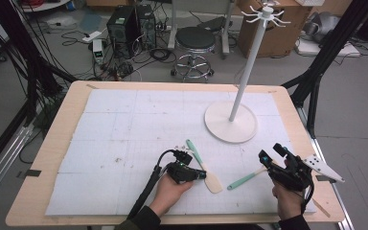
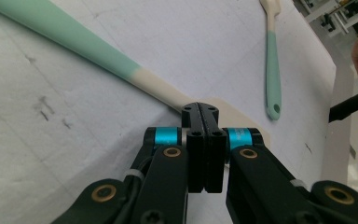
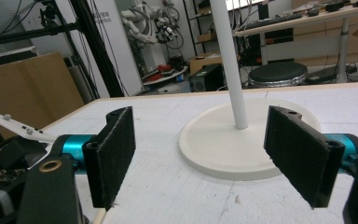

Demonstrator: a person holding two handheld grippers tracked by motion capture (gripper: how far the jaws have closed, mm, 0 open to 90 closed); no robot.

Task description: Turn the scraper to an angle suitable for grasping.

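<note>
The worktop (image 1: 52,158) carries a white stand (image 1: 231,122) at the far right. The left gripper (image 1: 202,175) lies low and level in the person's left hand (image 1: 168,190), its fingers (image 2: 205,122) pressed together with nothing between them, tips over the cream blade of the nearer spatula (image 1: 202,166). The right gripper (image 1: 271,152) is raised, fingers (image 3: 113,151) spread wide and empty, facing the stand. A second spatula (image 1: 245,178) lies between the two grippers.

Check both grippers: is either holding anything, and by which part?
Nothing is held. The left gripper is shut with nothing between its jaws, its tips over the spatula's cream blade. The right gripper is open and empty, facing the stand.
</note>
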